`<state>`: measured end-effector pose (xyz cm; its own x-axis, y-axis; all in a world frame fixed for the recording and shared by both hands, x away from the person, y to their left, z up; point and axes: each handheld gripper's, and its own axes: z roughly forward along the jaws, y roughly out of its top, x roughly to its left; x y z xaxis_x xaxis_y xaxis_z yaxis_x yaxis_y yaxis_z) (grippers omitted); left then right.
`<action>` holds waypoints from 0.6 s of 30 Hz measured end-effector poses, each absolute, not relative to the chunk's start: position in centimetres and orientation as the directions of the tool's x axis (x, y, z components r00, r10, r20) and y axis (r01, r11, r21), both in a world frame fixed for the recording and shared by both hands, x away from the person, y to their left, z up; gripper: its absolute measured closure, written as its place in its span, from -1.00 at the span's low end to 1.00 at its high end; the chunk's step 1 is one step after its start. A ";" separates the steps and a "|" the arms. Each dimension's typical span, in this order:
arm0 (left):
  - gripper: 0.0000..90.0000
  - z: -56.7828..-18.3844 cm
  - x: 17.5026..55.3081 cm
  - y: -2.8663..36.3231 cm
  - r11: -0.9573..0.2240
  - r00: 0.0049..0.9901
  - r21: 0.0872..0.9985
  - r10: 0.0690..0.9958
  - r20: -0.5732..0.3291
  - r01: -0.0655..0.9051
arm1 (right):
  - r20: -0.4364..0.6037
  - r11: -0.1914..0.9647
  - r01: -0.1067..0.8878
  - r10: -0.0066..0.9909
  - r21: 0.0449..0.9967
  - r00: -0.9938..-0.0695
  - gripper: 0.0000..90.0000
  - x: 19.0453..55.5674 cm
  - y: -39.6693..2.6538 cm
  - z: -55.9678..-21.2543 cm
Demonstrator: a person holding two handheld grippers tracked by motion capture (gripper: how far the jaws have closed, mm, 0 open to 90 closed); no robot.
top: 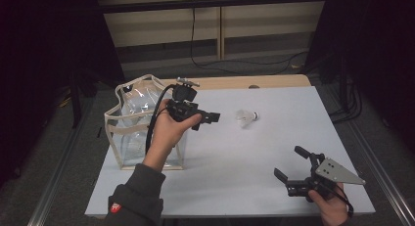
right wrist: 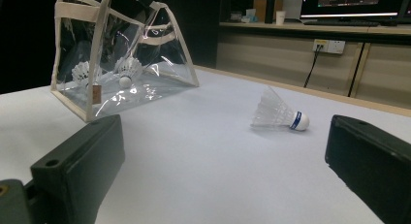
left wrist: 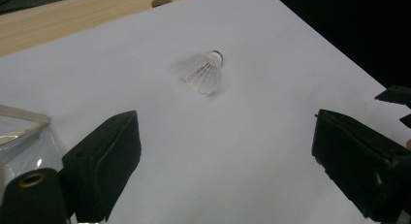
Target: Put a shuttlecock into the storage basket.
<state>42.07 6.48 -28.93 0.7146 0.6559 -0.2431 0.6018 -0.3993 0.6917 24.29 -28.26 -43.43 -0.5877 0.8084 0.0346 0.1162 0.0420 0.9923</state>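
The shuttlecock [top: 246, 118] lies on its side on the white bench [top: 235, 187], just ahead of the left gripper [top: 211, 117], whose jaws are released and empty. Its long axis runs across the bench, cork pointing away from the clear bag [top: 142, 128]. The right gripper [top: 291, 162], also spread wide and empty, sits well apart near the front edge, so the left hand is nearer

Room was dim, dark at the sides; the white table [top: 254, 152] caught most light. Shuttlecock [left wrist: 203, 71] ahead of the left gripper [left wrist: 225, 161] was motion-blurred with a faint shadow. Glare streaked the clear bag [right wrist: 121, 59]. Jaws nearest each gripper camera were soft, out of focus.
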 end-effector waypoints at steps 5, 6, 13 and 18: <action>-0.77 -29.5 42.0 6.1 -0.399 0.718 0.694 0.651 -0.245 0.599 | 0.036 0.042 0.118 0.808 0.992 -0.587 -0.99 24.3 -28.3 -43.4; -0.77 -29.5 42.0 6.0 -0.399 0.720 0.695 0.649 -0.246 0.598 | 0.035 0.041 0.117 0.809 0.992 -0.587 -0.99 24.3 -28.3 -43.4; -0.77 -30.4 41.9 5.4 -0.400 0.723 0.693 0.642 -0.255 0.600 | 0.034 0.044 0.118 0.809 0.992 -0.586 -0.99 24.3 -28.3 -43.5; -0.77 -31.1 41.8 4.6 -0.434 0.736 0.682 0.637 -0.229 0.589 | 0.034 0.043 0.117 0.809 0.992 -0.586 -0.99 24.3 -28.3 -43.4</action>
<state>41.79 4.58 -31.10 0.7355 0.6375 -0.2294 0.5889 -0.4342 0.6817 24.30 -28.31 -43.44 -0.5864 0.8093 0.0344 0.1169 0.0425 0.9922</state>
